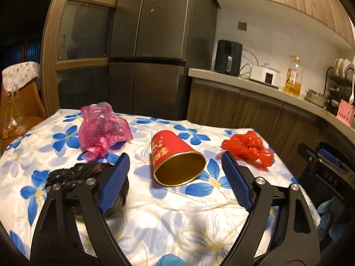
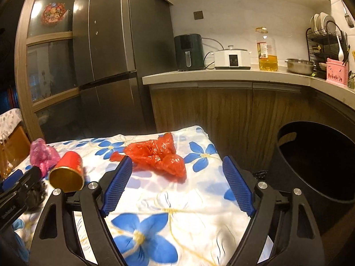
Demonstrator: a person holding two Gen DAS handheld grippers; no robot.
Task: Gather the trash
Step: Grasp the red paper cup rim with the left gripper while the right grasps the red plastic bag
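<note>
Left claw (image 1: pixel 175 157) around gold-printed red cup (image 1: pixel 175 155)

Between my left gripper's (image 1: pixel 175 157) spread fingers the cloth (image 1: pixel 168 217) lies bare up to the tipped cup (image 1: pixel 177 161), which blocks the way ahead. The black bag (image 1: pixel 73 177) sits right against its left finger; the pink bag (image 1: pixel 102 128) stands beyond. Ahead of my right gripper (image 2: pixel 177 161) the red bag (image 2: pixel 159 155) lies in the lane. To its right, off the table edge, the bin (image 2: pixel 310 161) stands open, nothing over it.

Dim kitchen: steel fridge (image 1: pixel 146 44), wooden cabinets (image 2: pixel 221 110), pale counter (image 2: pixel 221 75).
</note>
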